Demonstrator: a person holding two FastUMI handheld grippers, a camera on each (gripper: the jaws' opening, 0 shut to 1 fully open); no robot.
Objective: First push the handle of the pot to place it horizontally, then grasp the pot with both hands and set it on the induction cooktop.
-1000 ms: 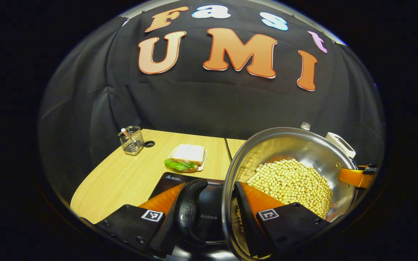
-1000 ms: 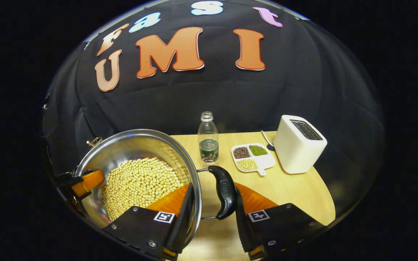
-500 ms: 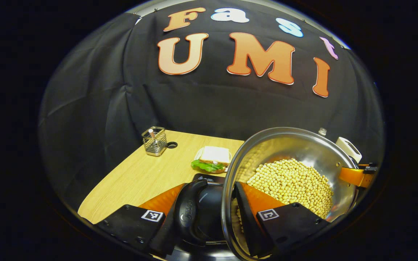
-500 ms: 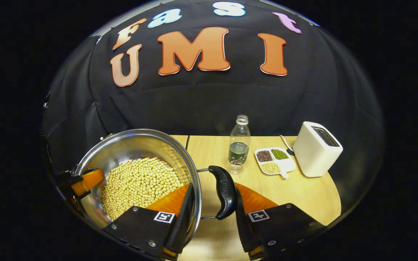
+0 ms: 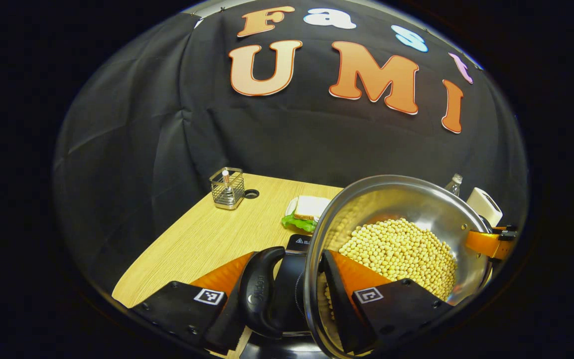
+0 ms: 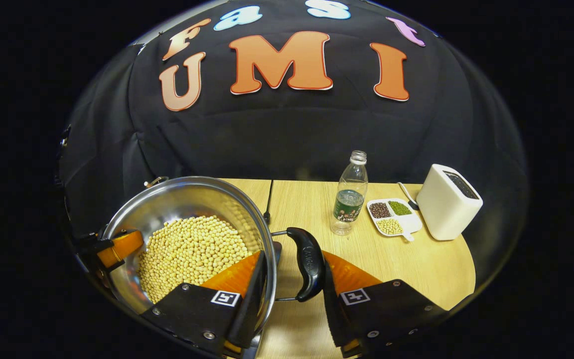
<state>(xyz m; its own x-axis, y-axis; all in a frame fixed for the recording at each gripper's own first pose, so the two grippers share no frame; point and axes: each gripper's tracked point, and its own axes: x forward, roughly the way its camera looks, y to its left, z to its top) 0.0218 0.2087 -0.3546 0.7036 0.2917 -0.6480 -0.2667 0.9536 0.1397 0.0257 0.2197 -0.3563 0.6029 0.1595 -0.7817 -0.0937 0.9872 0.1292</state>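
Across the lower half of the left gripper view: steel pot [image 5: 416, 199] heaped with soybeans [image 5: 401, 252], filling the lower right. Left gripper [image 5: 289, 279] closed on the pot, one finger behind the black side handle [image 5: 262, 291] at lower centre, the other inside the rim against the beans. Induction cooktop [image 5: 298, 243] peeking dark just beyond the handle, centre of frame. Wire caddy [image 5: 227, 188] and sandwich plate [image 5: 304, 212] farther up on the wooden table [image 5: 192, 244].

Lower left of the right gripper view: same pot [image 6: 187, 199]. Right gripper [image 6: 292, 279] clamped likewise, one finger inside the wall, one outside the other handle [image 6: 308, 263]. Bottle [image 6: 351, 197], bean tray [image 6: 391, 217] and toaster [image 6: 449, 202] at centre right.
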